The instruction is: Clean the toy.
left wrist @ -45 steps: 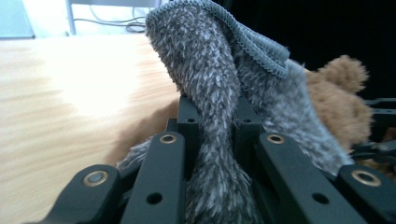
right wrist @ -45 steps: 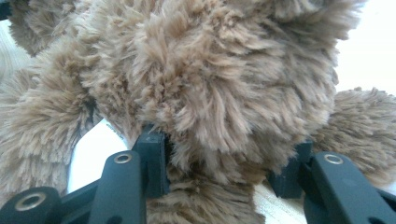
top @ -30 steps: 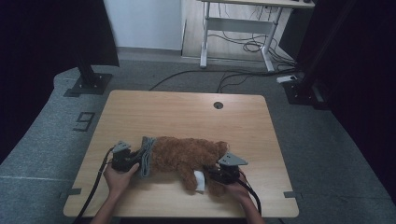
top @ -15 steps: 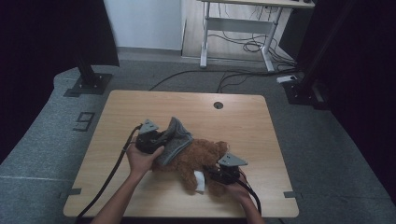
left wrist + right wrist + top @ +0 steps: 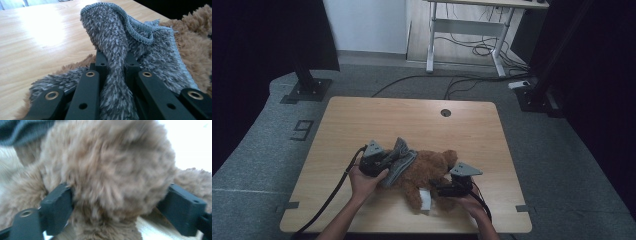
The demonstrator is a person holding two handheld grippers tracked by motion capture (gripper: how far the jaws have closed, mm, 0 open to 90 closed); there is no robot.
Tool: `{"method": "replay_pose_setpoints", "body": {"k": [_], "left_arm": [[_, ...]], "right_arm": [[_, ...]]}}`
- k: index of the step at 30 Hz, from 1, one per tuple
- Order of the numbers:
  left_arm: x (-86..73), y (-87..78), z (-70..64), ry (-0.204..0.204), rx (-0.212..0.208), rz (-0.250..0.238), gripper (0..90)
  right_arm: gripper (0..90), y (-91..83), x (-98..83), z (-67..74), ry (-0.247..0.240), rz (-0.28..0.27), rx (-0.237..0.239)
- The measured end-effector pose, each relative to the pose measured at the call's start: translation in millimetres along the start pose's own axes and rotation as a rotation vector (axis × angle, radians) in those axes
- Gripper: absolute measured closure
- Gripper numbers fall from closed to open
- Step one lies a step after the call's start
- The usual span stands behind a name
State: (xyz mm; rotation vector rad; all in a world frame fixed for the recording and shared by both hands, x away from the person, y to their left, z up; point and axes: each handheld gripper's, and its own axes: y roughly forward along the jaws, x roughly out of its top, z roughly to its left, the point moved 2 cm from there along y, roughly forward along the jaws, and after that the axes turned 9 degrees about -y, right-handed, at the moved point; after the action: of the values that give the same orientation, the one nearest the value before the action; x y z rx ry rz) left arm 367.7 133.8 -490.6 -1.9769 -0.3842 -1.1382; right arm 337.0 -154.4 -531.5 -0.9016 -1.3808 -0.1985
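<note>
A brown plush toy lies on the wooden table near its front edge. My left gripper is shut on a fluffy grey cloth, which is folded up and drapes over the toy's left part. In the left gripper view the cloth is pinched between the jaws of the left gripper, with brown fur beyond it. My right gripper is at the toy's front right. Its jaws have just been opening and stand wide in the right gripper view, with the plush bulging between them.
A white tag sticks out at the toy's front. The table has a round cable hole near its far edge. Cables trail from both grippers off the front edge. Desk legs and stands rise from the floor behind the table.
My left gripper has carried the grey cloth from the toy's left end to the right and away from me, onto the toy. The right hand has stayed in place.
</note>
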Motion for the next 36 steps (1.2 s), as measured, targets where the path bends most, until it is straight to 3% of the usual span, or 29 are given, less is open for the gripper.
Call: {"method": "replay_pose_setpoints", "body": {"k": [3,7,10,13,15,16,19,24,26,32,36], "left_arm": [[-6.0,-3.5,-2.0,0.003,-0.010,-0.006,78.5],[-14.6,-7.9,-5.3,0.011,-0.021,-0.014,78.7],[-20.8,-13.0,-7.9,0.005,-0.036,-0.015,78.7],[-25.8,-17.0,-9.6,-0.005,-0.055,-0.011,78.8],[-29.8,-19.4,-11.7,-0.002,-0.068,-0.010,78.8],[-34.1,-21.6,-14.2,0.007,-0.074,-0.016,78.8],[-38.3,-24.0,-17.3,0.013,-0.081,-0.018,78.8],[-41.6,-23.8,-20.0,0.026,-0.064,-0.048,78.6],[-38.6,-20.7,-17.6,0.013,-0.062,-0.055,78.6],[-21.7,-1.1,-8.8,0.018,-0.028,-0.057,78.5],[-7.1,16.8,-4.0,0.011,-0.022,-0.047,78.4]], "right_arm": [[13.6,-9.4,10.1,-4.4,0.051,-0.065,0.015],[13.0,-11.4,19.7,-9.6,0.068,-0.080,0.009],[10.8,-1.7,25.0,-11.4,0.066,-0.050,0.039],[13.5,14.2,22.3,-7.4,0.068,0.000,0.127],[13.9,16.7,20.6,-5.8,0.070,0.018,0.149],[20.2,17.2,15.5,-0.9,0.073,0.052,0.171],[27.8,13.2,12.5,4.9,0.055,0.064,0.168],[43.1,10.0,6.3,15.8,0.035,0.031,0.106],[47.1,10.5,6.3,17.5,0.008,0.024,0.075],[48.8,19.3,10.6,11.7,-0.030,0.015,-0.034],[49.2,25.9,11.8,-1.6,-0.039,0.007,-0.118]]}}
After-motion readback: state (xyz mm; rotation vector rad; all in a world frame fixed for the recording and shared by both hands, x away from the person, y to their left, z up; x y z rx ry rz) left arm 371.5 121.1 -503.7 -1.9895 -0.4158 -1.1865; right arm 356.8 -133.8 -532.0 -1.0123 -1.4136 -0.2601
